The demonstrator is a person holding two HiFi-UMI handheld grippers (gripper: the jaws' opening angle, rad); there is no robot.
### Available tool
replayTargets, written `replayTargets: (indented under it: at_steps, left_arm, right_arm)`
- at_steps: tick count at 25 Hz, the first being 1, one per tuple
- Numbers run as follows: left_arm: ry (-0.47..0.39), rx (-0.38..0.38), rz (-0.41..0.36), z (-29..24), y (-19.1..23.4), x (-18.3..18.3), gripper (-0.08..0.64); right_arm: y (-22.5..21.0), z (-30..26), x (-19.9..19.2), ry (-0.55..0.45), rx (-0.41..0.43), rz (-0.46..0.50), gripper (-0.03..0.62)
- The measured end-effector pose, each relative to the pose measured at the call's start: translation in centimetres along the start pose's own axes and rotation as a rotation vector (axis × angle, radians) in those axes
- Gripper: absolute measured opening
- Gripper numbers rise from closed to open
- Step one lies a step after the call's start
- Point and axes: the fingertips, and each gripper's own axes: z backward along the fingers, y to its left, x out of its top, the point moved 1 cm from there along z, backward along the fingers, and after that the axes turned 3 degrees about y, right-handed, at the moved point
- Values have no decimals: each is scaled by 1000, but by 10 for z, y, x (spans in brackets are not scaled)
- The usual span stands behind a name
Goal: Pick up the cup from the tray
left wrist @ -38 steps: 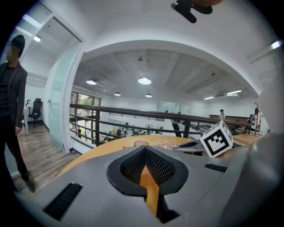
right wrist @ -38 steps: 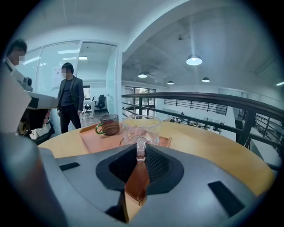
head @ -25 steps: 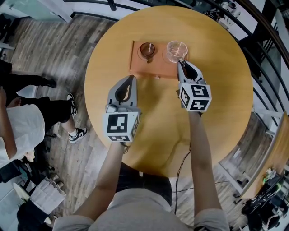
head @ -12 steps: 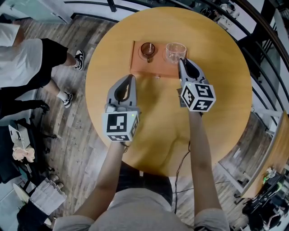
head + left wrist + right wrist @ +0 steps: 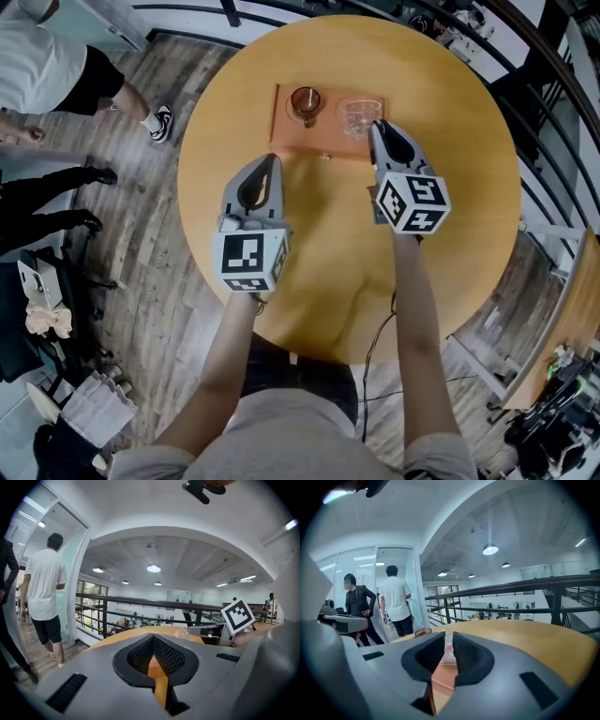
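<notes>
Cup (image 5: 357,114), clear glass: wall pinched between the narrowly parted jaws of the right claw (image 5: 376,127), over the right end of the tray (image 5: 291,141). It is tilted now; a second ago it stood upright. Brown cup (image 5: 305,100): on the tray's left, unmoved. Left claw (image 5: 273,161): jaws together, empty, over the desk (image 5: 450,141) near the tray, unchanged.
</notes>
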Motion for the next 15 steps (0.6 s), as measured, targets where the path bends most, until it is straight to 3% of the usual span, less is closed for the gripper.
replayTargets:
  at_steps: [15]
  left_arm:
    - [22,-4,8,0,-5,-9,5]
  right_arm:
    - [12,13,-53,115,9,73,48]
